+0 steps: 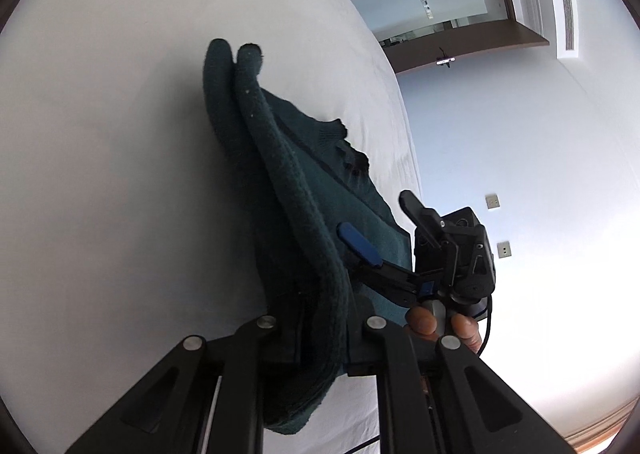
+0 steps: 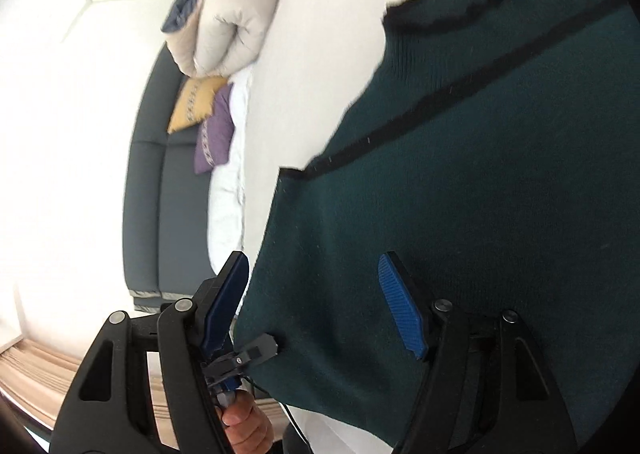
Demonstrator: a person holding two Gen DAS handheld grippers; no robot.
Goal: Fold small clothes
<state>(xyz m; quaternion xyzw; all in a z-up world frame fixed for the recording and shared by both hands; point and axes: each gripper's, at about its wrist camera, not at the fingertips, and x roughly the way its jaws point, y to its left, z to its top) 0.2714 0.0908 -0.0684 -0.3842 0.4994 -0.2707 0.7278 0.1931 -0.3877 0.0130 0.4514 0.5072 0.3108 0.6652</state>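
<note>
Right fingers [image 2: 398, 308] spread wide, over green sweater [image 2: 460, 194]

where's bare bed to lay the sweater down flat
Bare white sheet lies open left of the green sweater in the left view. It is crowded near the right hand-held gripper and at the bed's end by the rolled duvet and cushions.

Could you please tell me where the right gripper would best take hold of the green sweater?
Probably the straight side edge of the green sweater, just above where the left gripper pinches it. The right gripper stands open astride that edge, so it could close in from the white bed side, one finger on each face. The knit there looks flat and unbunched.
</note>
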